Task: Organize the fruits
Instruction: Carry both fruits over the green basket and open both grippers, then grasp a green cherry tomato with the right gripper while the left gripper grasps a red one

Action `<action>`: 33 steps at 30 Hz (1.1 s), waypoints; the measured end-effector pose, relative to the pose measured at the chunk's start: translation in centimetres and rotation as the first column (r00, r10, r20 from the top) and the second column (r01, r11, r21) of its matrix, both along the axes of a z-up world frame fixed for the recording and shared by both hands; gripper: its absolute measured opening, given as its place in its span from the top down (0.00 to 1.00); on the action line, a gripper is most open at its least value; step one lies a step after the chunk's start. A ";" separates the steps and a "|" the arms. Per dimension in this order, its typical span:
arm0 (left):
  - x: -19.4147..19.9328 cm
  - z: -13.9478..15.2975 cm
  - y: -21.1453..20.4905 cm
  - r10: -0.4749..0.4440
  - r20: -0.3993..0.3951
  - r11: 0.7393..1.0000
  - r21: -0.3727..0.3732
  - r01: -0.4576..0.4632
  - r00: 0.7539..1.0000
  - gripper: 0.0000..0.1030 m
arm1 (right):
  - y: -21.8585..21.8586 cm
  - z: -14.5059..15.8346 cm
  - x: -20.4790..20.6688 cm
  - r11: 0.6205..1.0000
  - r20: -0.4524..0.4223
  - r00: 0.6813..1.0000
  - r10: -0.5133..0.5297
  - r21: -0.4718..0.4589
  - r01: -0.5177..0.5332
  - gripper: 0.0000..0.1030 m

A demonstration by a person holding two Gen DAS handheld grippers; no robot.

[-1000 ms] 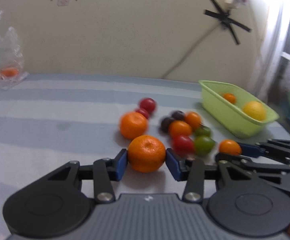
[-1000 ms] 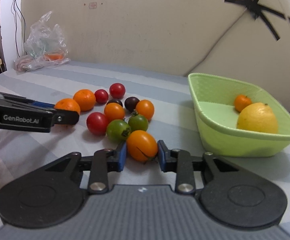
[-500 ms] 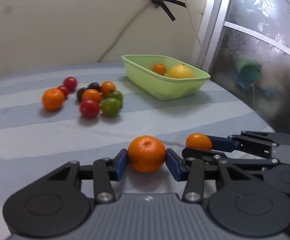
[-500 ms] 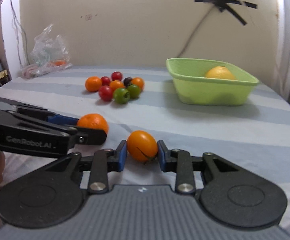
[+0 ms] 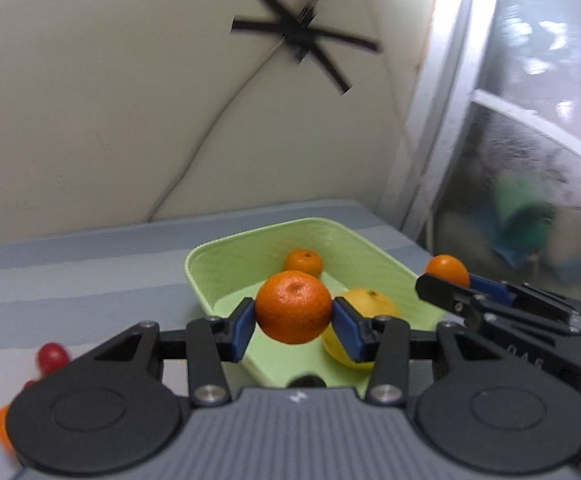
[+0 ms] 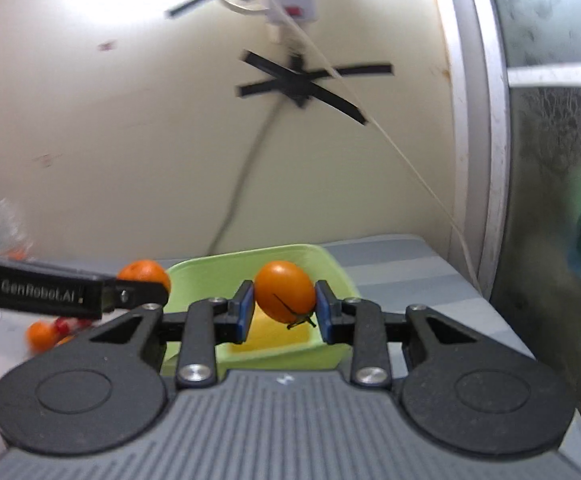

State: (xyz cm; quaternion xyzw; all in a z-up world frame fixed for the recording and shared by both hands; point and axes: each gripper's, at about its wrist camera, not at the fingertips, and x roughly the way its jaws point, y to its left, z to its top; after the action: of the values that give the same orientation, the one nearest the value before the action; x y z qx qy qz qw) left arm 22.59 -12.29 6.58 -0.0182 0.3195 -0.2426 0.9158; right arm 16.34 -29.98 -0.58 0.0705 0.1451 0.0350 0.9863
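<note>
My left gripper (image 5: pixel 293 322) is shut on an orange mandarin (image 5: pixel 293 306) and holds it in the air over the green basket (image 5: pixel 202 264). Inside the basket lie a small mandarin (image 5: pixel 303 262) and a yellow lemon (image 5: pixel 364 298), partly hidden behind the blue pads. My right gripper (image 6: pixel 284 307) is shut on an orange tomato (image 6: pixel 284 290) with a dark stem, held above the same green basket (image 6: pixel 330 268). In the left wrist view the right gripper (image 5: pixel 456 284) comes in from the right with the tomato (image 5: pixel 446 269). The left gripper's mandarin (image 6: pixel 144 273) shows at left in the right wrist view.
Loose fruits stay on the striped cloth to the left: a red tomato (image 5: pixel 52 356) and an orange one (image 6: pixel 40 335). A wall with a black tape cross (image 5: pixel 302 36) stands behind the basket, and a frosted glass door (image 5: pixel 530 140) is on the right.
Both grippers rose off the cloth and swung over to the green basket, each carrying its fruit. The pile of loose fruits has slid to the lower left of both views.
</note>
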 end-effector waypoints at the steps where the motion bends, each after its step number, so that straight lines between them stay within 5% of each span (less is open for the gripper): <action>1: 1.0 -0.5 -0.3 0.008 -0.027 1.000 -0.003 -0.008 1.000 0.59 | -0.5 -0.1 1.0 1.000 -0.013 1.000 -0.007 0.014 0.008 0.66; 4: 2.5 -1.7 -0.9 0.035 -0.073 0.999 0.002 -0.035 0.997 0.59 | -1.9 -0.7 3.6 0.998 -0.046 0.999 0.006 0.062 -0.003 0.66; 14: 0.6 -0.6 -1.4 0.046 0.003 0.999 0.020 -0.046 0.999 0.50 | -1.5 -1.4 4.1 0.998 -0.036 0.999 -0.006 0.055 0.008 0.54; 19: -5.8 1.3 5.2 0.045 0.073 0.993 -0.111 -0.037 0.996 0.48 | -1.4 -0.3 0.1 0.995 0.033 0.999 0.017 0.096 -0.020 0.55; 23: -9.3 0.8 12.3 0.182 0.124 0.982 -0.079 -0.174 0.975 0.48 | 0.0 -0.1 -3.2 0.984 0.058 0.992 0.116 0.133 -0.123 0.57; 28: -10.8 -1.6 18.4 0.326 0.033 0.945 -0.047 -0.324 0.945 0.48 | 4.8 -0.9 -3.9 0.953 -0.010 0.959 0.283 0.119 -0.280 0.67; 33: -10.4 -3.0 19.1 0.304 -0.038 0.947 -0.100 -0.307 0.952 0.48 | 9.7 -2.0 -2.8 0.924 -0.084 0.920 0.382 0.075 -0.376 0.67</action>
State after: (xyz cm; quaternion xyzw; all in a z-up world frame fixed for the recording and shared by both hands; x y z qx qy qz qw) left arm 12.15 6.80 3.62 -0.1181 0.3097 -0.1141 0.9366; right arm 13.55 -20.26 -2.62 0.0712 0.2027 0.2257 0.9502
